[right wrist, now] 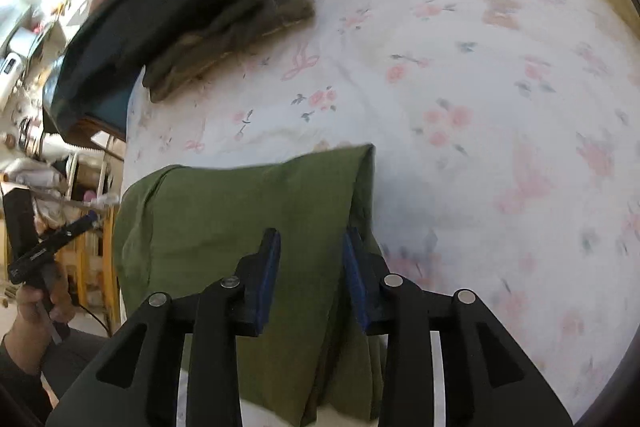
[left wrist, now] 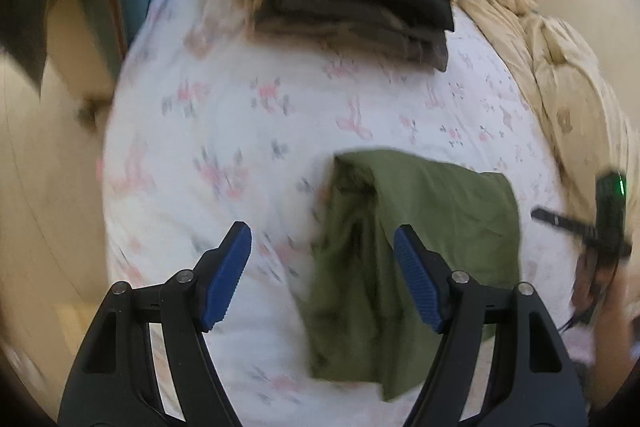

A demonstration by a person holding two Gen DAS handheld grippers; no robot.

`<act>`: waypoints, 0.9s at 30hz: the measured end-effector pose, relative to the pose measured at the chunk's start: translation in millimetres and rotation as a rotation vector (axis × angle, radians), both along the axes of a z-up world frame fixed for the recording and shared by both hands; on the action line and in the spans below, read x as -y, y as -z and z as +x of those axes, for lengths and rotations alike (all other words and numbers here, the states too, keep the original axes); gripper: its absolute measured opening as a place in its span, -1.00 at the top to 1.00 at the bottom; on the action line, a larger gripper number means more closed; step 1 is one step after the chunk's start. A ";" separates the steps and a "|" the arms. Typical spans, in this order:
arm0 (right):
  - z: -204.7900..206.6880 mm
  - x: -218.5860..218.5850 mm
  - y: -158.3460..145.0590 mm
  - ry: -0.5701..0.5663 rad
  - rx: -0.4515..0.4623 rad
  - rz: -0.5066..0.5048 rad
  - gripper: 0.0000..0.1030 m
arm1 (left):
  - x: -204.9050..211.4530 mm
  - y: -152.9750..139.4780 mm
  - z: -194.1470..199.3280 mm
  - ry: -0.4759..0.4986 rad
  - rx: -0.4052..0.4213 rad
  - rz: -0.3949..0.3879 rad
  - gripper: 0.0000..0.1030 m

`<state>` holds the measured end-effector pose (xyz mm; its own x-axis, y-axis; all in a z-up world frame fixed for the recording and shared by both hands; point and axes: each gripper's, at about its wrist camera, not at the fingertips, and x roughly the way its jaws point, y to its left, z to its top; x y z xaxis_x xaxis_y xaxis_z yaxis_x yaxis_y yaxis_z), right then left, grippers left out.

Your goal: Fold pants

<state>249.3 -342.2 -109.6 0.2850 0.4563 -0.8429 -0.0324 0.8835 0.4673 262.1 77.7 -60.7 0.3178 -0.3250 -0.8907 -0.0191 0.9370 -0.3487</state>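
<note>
The pants (right wrist: 248,227) lie folded on the bed (right wrist: 460,87), near its front edge. The right hand-held gripper (right wrist: 310,267) is parted over the fold's right edge, pinching nothing. The left hand-held gripper (left wrist: 322,279) hangs spread wide and empty. Lift clear without snagging the top layer. Open sheet lies right; a dark stack (right wrist: 208,15) occupies the far left.

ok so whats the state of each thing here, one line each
green pants: folded over, lying on the bed
dark clothes stack: folded, piled at the far edge
left gripper: open, empty, above the sheet
right gripper: open, over the pants
floral sheet: spread flat
</note>
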 end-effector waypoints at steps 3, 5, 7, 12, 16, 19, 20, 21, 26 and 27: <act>-33.9 11.9 -2.0 0.097 -0.042 0.092 0.01 | 12.3 9.7 -21.7 -0.048 -0.048 -0.053 -0.38; -52.3 11.4 13.6 0.129 -0.109 0.182 -0.01 | 26.7 11.8 -37.0 -0.030 -0.044 -0.081 -0.34; -66.7 0.4 27.6 0.093 -0.143 0.181 0.00 | 42.3 11.1 -49.0 0.019 -0.031 -0.097 -0.32; -69.4 -31.0 39.0 -0.023 -0.145 0.064 0.12 | 86.7 26.5 -63.0 0.185 -0.037 0.007 0.20; -70.1 -51.8 43.6 -0.128 -0.097 -0.055 1.00 | 104.7 52.7 -67.6 0.218 -0.081 0.142 0.85; -70.1 -38.5 27.7 -0.075 -0.030 -0.066 1.00 | 108.1 65.0 -70.5 0.201 -0.134 0.115 0.84; -69.6 -32.2 27.3 -0.049 -0.034 -0.071 1.00 | 111.2 65.0 -71.8 0.207 -0.123 0.114 0.79; -70.1 -31.9 30.6 -0.052 -0.046 -0.088 1.00 | 113.6 65.7 -72.2 0.213 -0.119 0.123 0.77; -71.2 -33.2 43.3 -0.062 -0.135 -0.109 0.88 | 107.3 55.1 -69.0 0.179 -0.150 0.132 0.56; -74.0 -27.5 35.9 -0.054 -0.115 -0.097 0.88 | 100.6 43.7 -68.0 0.151 -0.147 0.084 0.54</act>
